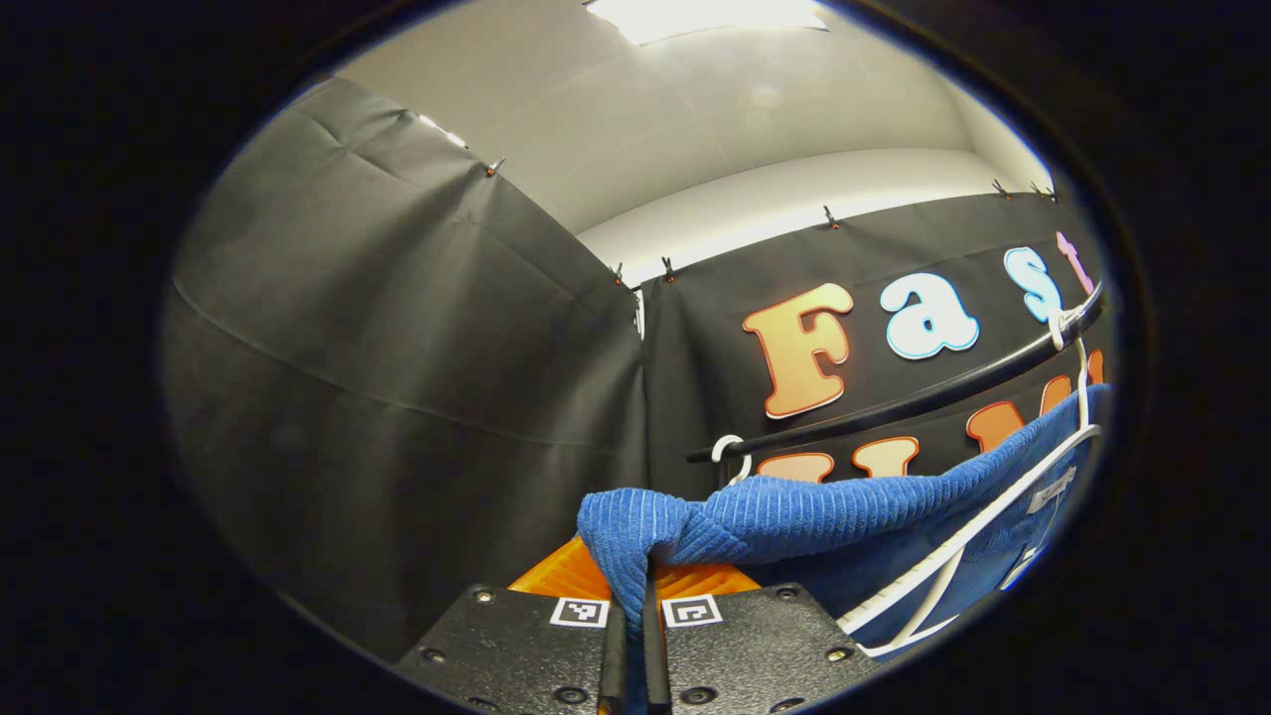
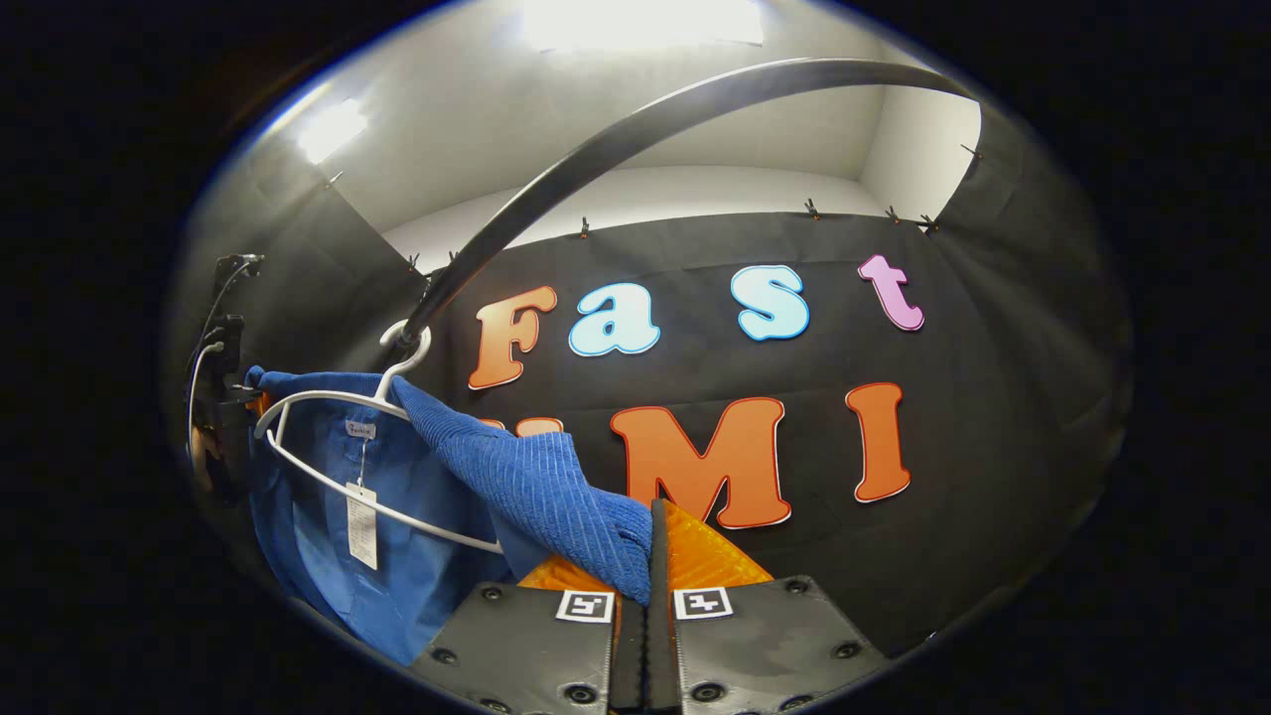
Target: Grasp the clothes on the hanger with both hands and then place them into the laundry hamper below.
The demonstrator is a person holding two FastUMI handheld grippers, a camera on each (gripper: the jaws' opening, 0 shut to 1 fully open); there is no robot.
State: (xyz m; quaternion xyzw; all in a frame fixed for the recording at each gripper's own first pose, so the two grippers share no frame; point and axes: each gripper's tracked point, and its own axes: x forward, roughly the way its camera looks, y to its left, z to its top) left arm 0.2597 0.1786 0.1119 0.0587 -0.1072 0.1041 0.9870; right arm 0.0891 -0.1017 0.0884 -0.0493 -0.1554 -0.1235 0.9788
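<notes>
We see the left gripper [image 1: 635, 616] and right gripper [image 2: 645, 596] each clamped on the blue garment [image 1: 794, 516], draped over its white hanger [image 2: 338, 402] on the rail [image 2: 635, 129]; its lower part is cut off

Left gripper [image 1: 635, 636]: black textured plates, round screws, square black-white markers, orange fingers [image 1: 556, 571]. Right gripper [image 2: 645, 616]: same grey-black plates, screws, markers, orange fingers [image 2: 710, 556].
</notes>
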